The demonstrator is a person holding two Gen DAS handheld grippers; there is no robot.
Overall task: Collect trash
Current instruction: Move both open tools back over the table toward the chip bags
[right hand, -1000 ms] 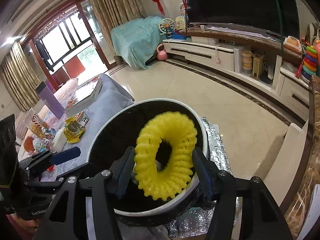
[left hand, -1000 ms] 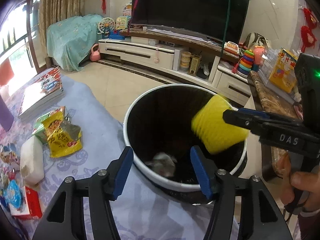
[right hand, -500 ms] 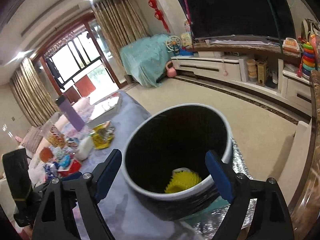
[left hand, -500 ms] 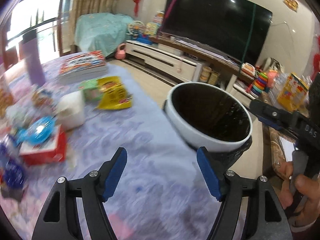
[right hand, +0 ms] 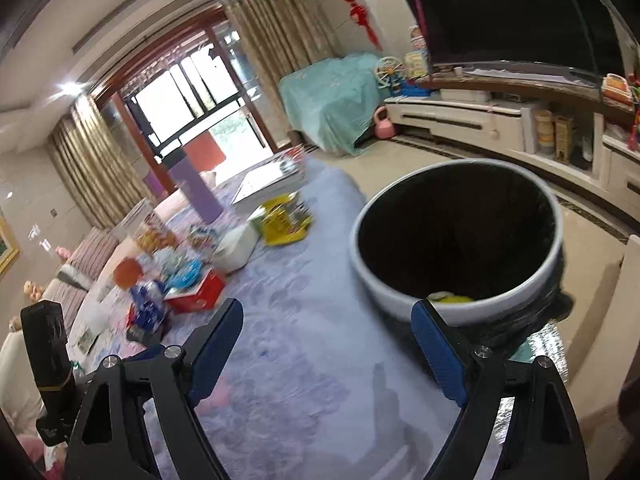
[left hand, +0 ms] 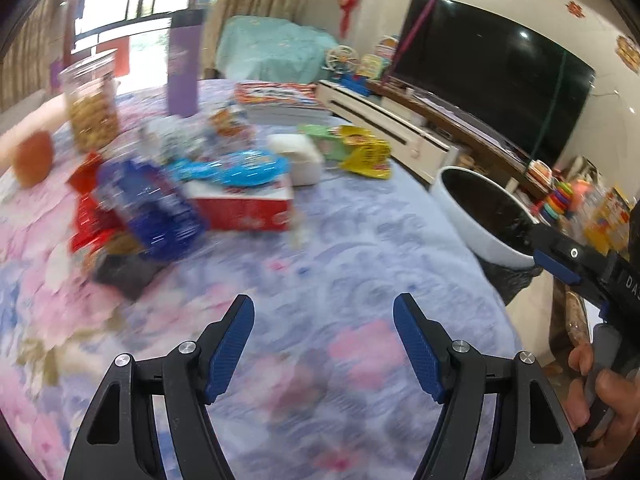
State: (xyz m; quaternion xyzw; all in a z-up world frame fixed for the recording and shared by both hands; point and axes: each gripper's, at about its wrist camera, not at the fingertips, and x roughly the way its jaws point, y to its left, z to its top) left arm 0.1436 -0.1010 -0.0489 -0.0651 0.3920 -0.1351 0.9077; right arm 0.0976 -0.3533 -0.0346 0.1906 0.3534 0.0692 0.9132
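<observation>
My left gripper (left hand: 323, 343) hangs over the pale blue and pink floral tablecloth (left hand: 360, 248), its 2 blue-padded jaws spread wide with nothing between them. My right gripper (right hand: 326, 354) is also spread wide and empty, with its right jaw in front of the near rim of the round white bin with a black liner (right hand: 460, 240). The bin stands at the right edge of the table, and a bit of yellow foam trash (right hand: 450, 298) shows low inside it, just behind the near rim.

The rest of the trash lies on the far left part of the cloth, well apart from both grippers. A crumpled yellow snack wrapper (left hand: 366, 154) lies near the far edge, just beside a white soft packet (left hand: 300, 158). Nearer to me a flat red and white box (left hand: 244, 208) carries a shiny blue wrapper (left hand: 236, 168) on top. Left of it lies a blurred blue and white plastic bag (left hand: 148, 210) with a red packet (left hand: 90, 216) under it. Further back stand a clear jar of golden snacks (left hand: 90, 108) and a tall purple bottle (left hand: 184, 68). A stack of books with red covers (left hand: 280, 100) lies at the far edge. My right hand (left hand: 600, 396) grips the handle of its tool at the right of the left wrist view.
</observation>
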